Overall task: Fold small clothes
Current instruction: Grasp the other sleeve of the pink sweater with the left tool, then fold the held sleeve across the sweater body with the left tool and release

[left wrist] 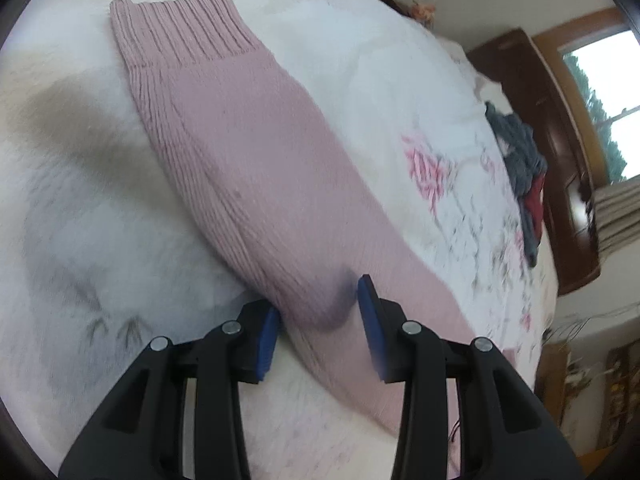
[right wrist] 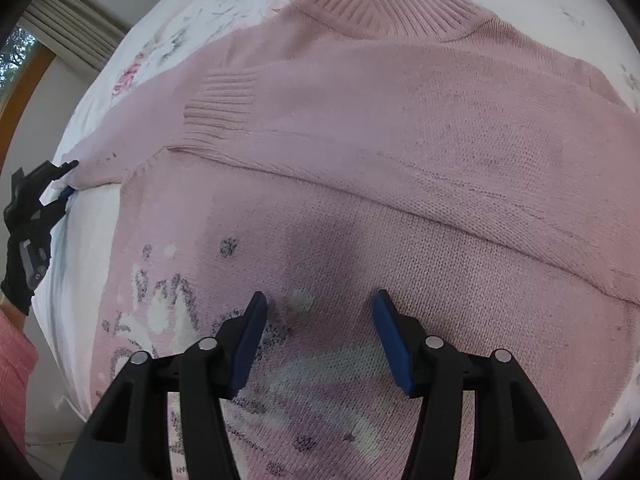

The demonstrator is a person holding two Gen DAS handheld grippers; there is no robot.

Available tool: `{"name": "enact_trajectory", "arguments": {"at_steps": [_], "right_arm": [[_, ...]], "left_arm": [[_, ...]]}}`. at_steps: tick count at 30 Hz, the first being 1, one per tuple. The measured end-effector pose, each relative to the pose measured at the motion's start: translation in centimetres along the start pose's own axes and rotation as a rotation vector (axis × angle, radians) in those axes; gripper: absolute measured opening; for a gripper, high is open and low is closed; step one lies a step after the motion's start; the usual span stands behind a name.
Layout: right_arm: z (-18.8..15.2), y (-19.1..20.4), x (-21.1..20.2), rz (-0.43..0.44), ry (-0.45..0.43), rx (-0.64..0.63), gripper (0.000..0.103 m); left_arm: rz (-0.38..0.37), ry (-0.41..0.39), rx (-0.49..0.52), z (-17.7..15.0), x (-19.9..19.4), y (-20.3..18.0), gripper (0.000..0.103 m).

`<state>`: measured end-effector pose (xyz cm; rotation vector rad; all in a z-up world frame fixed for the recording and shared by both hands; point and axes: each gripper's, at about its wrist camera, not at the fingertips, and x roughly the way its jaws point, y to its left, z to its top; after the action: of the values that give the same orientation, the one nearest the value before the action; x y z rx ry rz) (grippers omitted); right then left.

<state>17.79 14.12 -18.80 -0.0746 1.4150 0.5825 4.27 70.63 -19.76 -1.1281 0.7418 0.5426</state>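
**Second sleeve waiting to be folded in**

The pink sweater [right wrist: 400, 160] lies flat on the bed [left wrist: 100, 220], one sleeve already across its body. Your left tongs [left wrist: 318, 316] are spread astride the outstretched sleeve [left wrist: 248, 152]; pinch it and carry it inward. Right tongs [right wrist: 320, 320] hover spread above the sweater's patterned front. The bed edge is close beside the sleeve.

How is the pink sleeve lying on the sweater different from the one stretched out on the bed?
The folded sleeve lies across the sweater's front; the stretched sleeve lies straight out on the flowery bedcover. No tongs touch the folded one, since the right tongs hover open over the body; the left tongs sit open around the stretched one's fold. Both are pink knit with ribbed cuffs.
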Motion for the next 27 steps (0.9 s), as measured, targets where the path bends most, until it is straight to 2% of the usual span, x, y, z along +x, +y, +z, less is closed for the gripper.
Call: {"name": "enact_trajectory", "arguments": {"at_steps": [4, 5, 6, 7, 12, 14, 20, 27], "right_arm": [[0.3, 0.0, 0.3, 0.002, 0.002, -0.003, 0.057], [0.3, 0.0, 0.4, 0.005, 0.001, -0.004, 0.059], [0.2, 0.0, 0.4, 0.007, 0.0, -0.006, 0.061], [0.2, 0.1, 0.4, 0.005, -0.002, -0.011, 0.061], [0.1, 0.2, 0.3, 0.002, -0.008, -0.027, 0.062], [0.2, -0.1, 0.2, 0.015, -0.007, -0.014, 0.062], [-0.1, -0.5, -0.3, 0.028, -0.013, 0.0, 0.062], [-1.4, -0.7, -2.2, -0.003, -0.053, -0.007, 0.062]], "left_arm": [[-0.042, -0.018, -0.066, 0.4, -0.2, 0.4, 0.032], [-0.04, -0.018, -0.066, 0.4, -0.3, 0.4, 0.029], [-0.036, -0.019, -0.058, 0.4, -0.3, 0.2, 0.018], [-0.032, -0.019, -0.05, 0.4, -0.4, 0.1, 0.014], [-0.087, -0.037, -0.087, 0.2, -1.9, -0.4, 0.01], [-0.092, -0.052, -0.046, 0.2, -2.6, -1.7, 0.01], [-0.181, -0.066, 0.069, -1.0, -4.6, -7.0, 0.009], [-0.283, -0.005, 0.234, -6.5, -5.0, -13.5, 0.009]]}}
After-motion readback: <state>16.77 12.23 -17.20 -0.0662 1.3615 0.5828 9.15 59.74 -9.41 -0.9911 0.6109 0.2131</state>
